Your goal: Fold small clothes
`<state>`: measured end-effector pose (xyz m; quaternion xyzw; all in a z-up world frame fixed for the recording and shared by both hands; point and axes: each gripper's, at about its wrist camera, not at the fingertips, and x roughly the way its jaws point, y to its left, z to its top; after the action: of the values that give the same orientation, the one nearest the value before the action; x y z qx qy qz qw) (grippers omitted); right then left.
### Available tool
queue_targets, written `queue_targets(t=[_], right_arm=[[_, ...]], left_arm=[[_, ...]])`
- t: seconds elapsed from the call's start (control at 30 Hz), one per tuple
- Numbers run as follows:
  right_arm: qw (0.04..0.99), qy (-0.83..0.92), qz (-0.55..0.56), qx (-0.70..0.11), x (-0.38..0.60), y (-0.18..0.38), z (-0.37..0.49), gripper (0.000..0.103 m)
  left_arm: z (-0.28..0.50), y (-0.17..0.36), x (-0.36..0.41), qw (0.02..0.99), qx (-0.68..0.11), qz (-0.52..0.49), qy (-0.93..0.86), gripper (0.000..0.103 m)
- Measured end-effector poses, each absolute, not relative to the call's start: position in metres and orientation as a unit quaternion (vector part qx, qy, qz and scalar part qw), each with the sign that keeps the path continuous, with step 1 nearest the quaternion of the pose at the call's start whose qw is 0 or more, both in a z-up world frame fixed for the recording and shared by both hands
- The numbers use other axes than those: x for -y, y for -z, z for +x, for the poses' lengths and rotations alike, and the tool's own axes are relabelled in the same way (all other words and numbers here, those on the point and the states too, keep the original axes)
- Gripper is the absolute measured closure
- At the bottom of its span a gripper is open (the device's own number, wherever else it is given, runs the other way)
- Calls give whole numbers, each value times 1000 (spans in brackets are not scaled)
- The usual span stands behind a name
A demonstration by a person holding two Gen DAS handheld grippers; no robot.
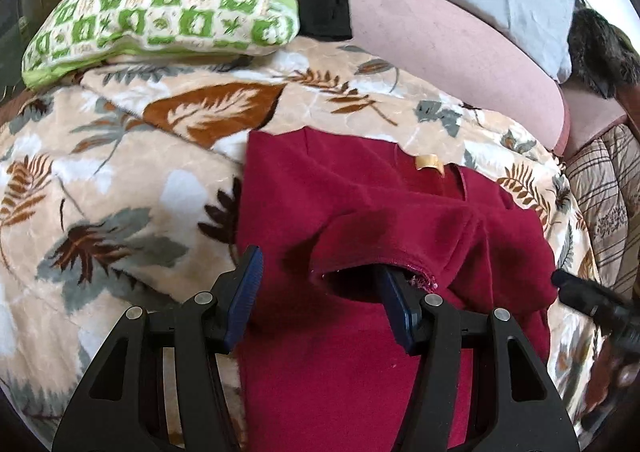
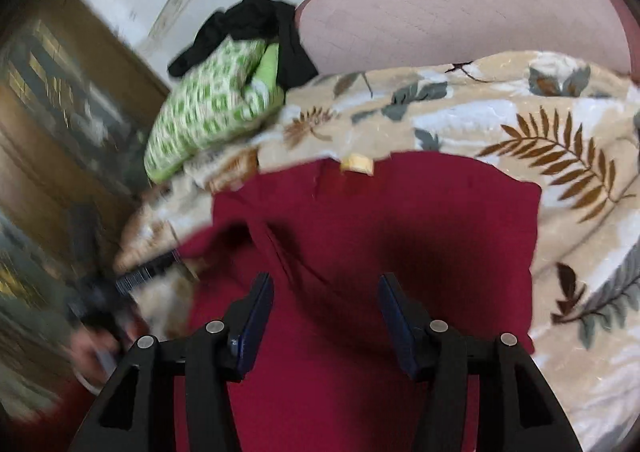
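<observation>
Red fleece top (image 1: pixel 360 212) lies lengthwise on the bed's leaf blanket (image 1: pixel 120 180); my left gripper (image 1: pixel 320 276) is apart straddling its sleeve cuff, my right gripper (image 2: pixel 326 304) apart, empty, above its body.

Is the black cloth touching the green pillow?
Touching. The right wrist view shows the black cloth draped over the top of the green pillow, no gap between them.
</observation>
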<state>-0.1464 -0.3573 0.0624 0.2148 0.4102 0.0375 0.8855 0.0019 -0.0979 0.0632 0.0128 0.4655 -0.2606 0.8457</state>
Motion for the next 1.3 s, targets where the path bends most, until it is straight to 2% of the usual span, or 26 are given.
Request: queue_targets(t=[0.27, 0.33, 0.43, 0.67, 0.8, 0.97, 1.03, 1.1, 1.3], right_arm=[[914, -57, 118, -384, 284, -48, -79, 50], [883, -132, 175, -415, 261, -24, -64, 50], [850, -158, 174, -471, 236, 5, -66, 50], [894, -99, 147, -411, 253, -28, -76, 50], [906, -51, 127, -401, 260, -33, -64, 50], [896, -46, 159, -413, 278, -24, -72, 50], [891, -40, 173, -417, 287, -19, -81, 50], [888, -34, 193, -416, 295, -16, -89, 50], [893, -13, 212, -398, 317, -22, -117, 49]], left_arm=[[21, -68, 55, 859, -465, -15, 215, 46], [25, -69, 45, 859, -466, -22, 211, 46], [26, -65, 36, 856, -471, -26, 214, 46], [15, -54, 50, 846, -475, 2, 243, 46], [21, -39, 70, 830, -495, 10, 255, 46], [17, -34, 86, 831, -485, 23, 272, 46], [16, -34, 91, 835, -475, 31, 277, 53], [17, -31, 96, 837, -474, 43, 272, 93], [11, -59, 88, 856, -438, 45, 272, 100]])
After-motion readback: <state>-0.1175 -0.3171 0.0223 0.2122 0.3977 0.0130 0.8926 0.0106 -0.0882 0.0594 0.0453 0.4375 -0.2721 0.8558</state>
